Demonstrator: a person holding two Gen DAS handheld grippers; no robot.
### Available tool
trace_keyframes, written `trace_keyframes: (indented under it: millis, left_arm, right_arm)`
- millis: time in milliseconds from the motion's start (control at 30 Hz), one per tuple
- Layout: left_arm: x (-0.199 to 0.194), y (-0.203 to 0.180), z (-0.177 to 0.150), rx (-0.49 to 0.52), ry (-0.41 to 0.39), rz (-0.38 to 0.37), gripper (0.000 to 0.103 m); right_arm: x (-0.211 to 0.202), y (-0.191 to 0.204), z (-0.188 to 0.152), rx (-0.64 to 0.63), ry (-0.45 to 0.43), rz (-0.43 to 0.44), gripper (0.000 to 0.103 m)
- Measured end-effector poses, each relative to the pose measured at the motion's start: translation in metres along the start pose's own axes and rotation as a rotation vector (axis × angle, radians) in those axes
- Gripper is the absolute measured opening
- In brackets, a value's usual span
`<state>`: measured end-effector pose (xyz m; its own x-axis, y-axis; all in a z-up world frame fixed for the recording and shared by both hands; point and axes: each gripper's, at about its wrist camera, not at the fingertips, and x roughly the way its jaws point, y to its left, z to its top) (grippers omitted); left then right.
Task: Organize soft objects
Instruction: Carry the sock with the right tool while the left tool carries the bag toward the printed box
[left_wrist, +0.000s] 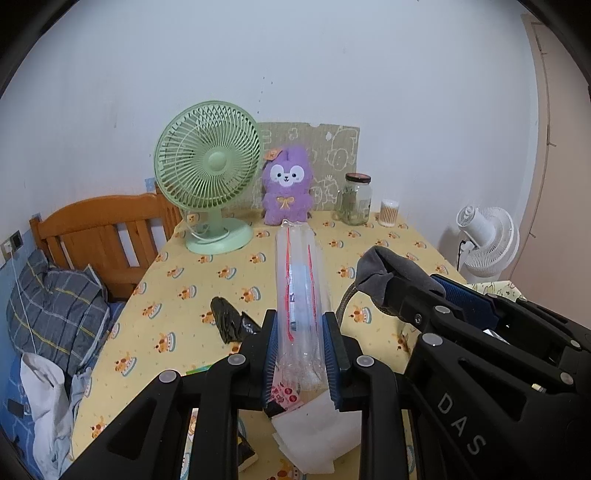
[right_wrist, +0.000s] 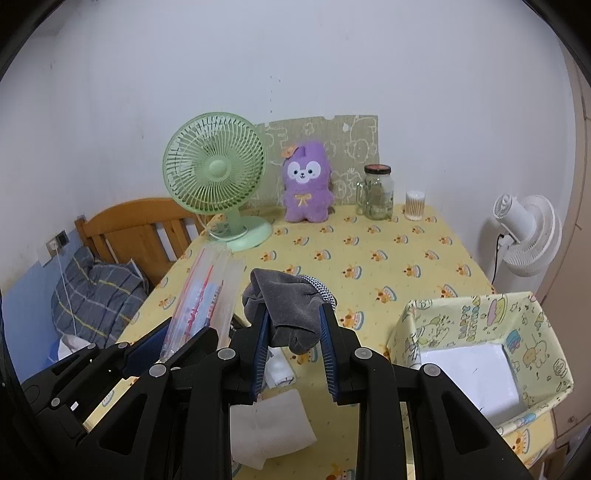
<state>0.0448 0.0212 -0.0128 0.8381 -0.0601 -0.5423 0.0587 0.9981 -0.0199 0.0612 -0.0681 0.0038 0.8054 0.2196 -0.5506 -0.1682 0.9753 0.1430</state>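
Note:
My left gripper (left_wrist: 300, 325) is shut on a clear plastic bag (left_wrist: 300, 284) with red lines, holding it up above the table; it also shows in the right wrist view (right_wrist: 201, 295). My right gripper (right_wrist: 294, 314) is shut on a grey sock (right_wrist: 286, 306), lifted above the table; the sock shows at the right of the left wrist view (left_wrist: 388, 273). A patterned open box (right_wrist: 476, 321) with a white bottom stands at the right. White folded cloths (right_wrist: 266, 424) lie under the grippers. A purple plush toy (right_wrist: 306, 188) sits at the back.
A green desk fan (right_wrist: 218, 177), a glass jar (right_wrist: 376, 192) and a cotton swab cup (right_wrist: 414, 205) stand at the back of the yellow tablecloth (right_wrist: 388, 258). A black crumpled item (left_wrist: 227, 319) lies at the left. A white fan (right_wrist: 524, 236) stands beyond the right edge. A wooden bed (right_wrist: 140, 225) lies left.

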Motion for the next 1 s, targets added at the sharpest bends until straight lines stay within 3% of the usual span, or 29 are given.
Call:
trace_keyframes:
  millis: [1000]
  left_arm:
    - [0.013,-0.064,0.015,0.058,-0.007,-0.022,0.022]
  right_arm:
    - [-0.011,-0.063,0.011,0.021,-0.019,-0.049,0.029]
